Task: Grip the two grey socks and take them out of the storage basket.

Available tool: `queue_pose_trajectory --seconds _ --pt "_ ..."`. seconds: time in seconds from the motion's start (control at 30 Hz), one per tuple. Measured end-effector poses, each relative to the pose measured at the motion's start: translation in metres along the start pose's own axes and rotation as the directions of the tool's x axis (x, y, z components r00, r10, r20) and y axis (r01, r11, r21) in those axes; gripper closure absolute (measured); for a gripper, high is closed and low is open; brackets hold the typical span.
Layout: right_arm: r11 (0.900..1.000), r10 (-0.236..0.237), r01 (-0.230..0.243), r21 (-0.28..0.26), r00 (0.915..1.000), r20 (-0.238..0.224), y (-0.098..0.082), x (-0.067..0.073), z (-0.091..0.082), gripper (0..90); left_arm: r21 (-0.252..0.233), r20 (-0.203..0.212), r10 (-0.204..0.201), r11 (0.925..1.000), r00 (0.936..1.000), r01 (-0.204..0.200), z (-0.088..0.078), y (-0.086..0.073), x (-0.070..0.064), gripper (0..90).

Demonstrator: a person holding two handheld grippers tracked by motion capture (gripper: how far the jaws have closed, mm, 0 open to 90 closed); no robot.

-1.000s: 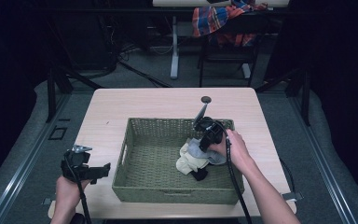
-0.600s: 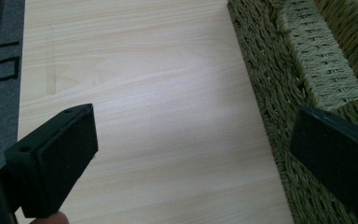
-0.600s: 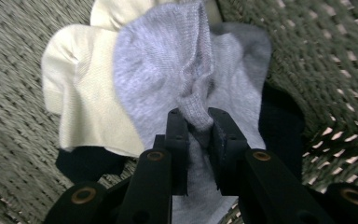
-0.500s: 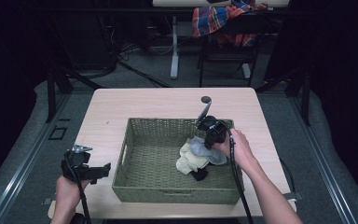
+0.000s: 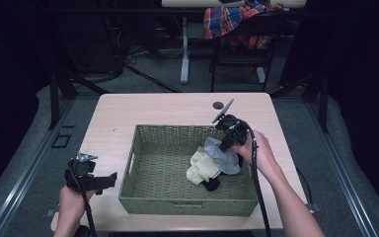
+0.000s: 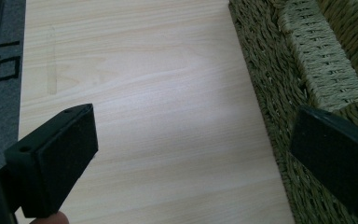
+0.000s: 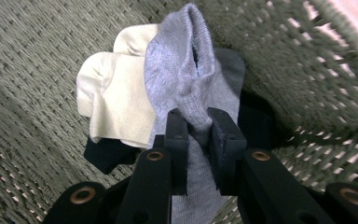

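A green woven basket (image 5: 177, 200) sits mid-table with a small pile of socks at its right side. My right gripper (image 5: 225, 143) points down into the basket and is shut on a grey sock (image 5: 223, 158). In the right gripper view its jaws (image 7: 198, 121) pinch the grey sock (image 7: 182, 60), which is pulled up off the pile. A cream sock (image 7: 116, 102) and a black one (image 7: 107, 154) lie under it on the basket floor. My left gripper (image 5: 106, 180) is held level at the table's left front, open with nothing between its jaws (image 6: 193, 135).
The basket's woven wall (image 6: 270, 70) stands just right of my left gripper, with bare wooden tabletop (image 6: 144, 93) ahead of it. A dark round hole (image 5: 218, 105) marks the table's far side. Chairs and a plaid cloth (image 5: 232, 22) stand beyond the table.
My right gripper has risen a little inside the basket, drawing the grey sock up from the pile. The left hand has stayed where it was.
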State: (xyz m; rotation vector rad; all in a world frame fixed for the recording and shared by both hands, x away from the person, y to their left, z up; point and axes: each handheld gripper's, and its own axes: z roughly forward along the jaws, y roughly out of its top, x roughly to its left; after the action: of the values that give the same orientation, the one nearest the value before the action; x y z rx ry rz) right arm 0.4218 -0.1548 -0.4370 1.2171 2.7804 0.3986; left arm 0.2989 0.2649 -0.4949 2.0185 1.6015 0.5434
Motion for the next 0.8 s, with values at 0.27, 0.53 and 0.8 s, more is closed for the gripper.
queue_pose_trajectory --seconds 0.27,0.53,0.8 --pt "0.999 0.002 -0.003 -0.050 0.9999 -0.010 -0.003 -0.003 -0.017 79.0 0.001 -0.001 -0.001 1.0000 1.0000 0.001 0.000 0.000 0.000 1.3" --pt "0.996 0.014 -0.015 -0.088 0.9998 -0.014 -0.006 -0.006 -0.032 79.3 -0.002 -0.005 -0.004 1.0000 1.0000 0.004 0.000 0.000 0.001 1.3" --pt "0.993 0.024 -0.026 -0.117 0.9996 -0.018 -0.009 -0.010 -0.042 79.3 -0.010 -0.014 -0.008 0.9999 0.9999 0.007 0.000 -0.001 0.001 1.2"
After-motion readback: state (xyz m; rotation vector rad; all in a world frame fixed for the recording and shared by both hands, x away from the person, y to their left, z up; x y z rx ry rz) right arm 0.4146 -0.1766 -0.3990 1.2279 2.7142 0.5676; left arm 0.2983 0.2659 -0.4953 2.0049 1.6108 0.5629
